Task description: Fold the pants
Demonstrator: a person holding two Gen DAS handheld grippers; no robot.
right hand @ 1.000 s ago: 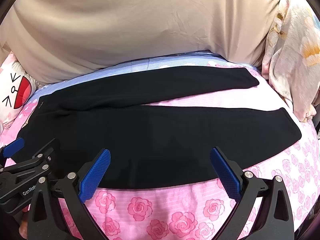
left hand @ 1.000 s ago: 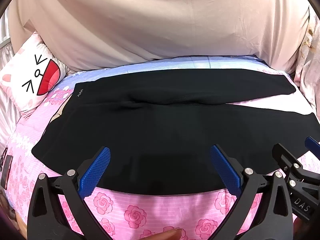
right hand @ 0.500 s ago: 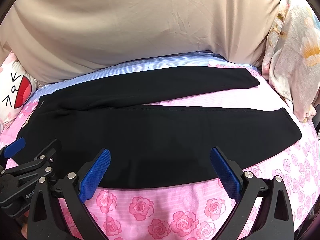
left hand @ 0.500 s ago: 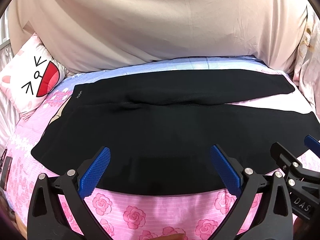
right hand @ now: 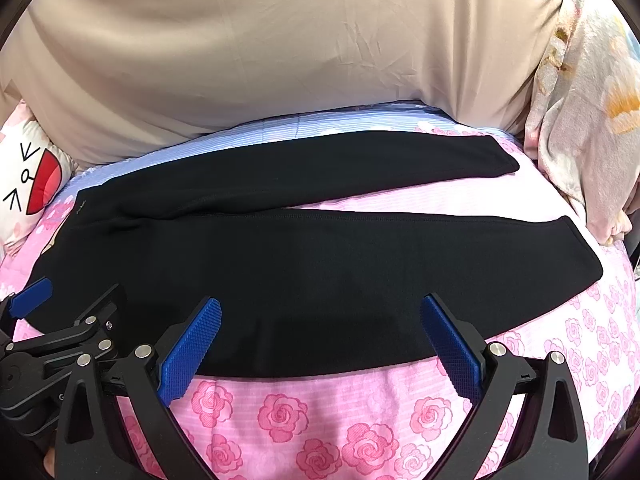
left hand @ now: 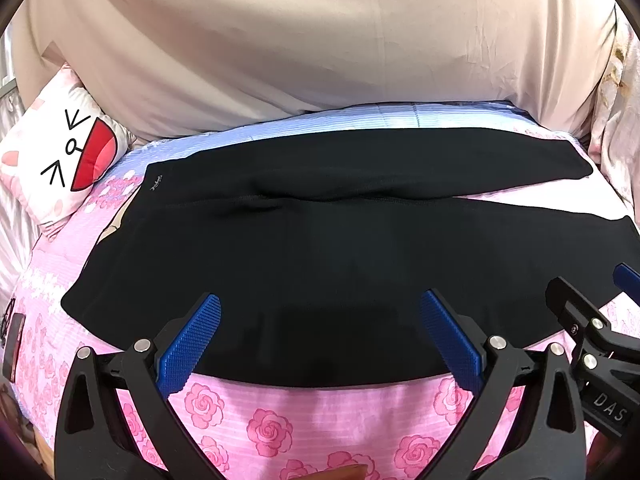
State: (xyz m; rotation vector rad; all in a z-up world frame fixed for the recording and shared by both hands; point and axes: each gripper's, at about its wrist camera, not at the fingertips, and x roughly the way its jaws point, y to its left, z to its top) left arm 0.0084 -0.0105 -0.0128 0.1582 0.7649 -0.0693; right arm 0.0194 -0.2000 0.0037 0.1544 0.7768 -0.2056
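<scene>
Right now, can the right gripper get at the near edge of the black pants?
Probably yes: the right gripper hovers open over the near edge of the black pants, with nothing between its jaws and the fabric.

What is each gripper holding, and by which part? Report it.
Nothing. The left gripper and the right gripper are both open above the near edge of the black pants, gripping no fabric.
</scene>
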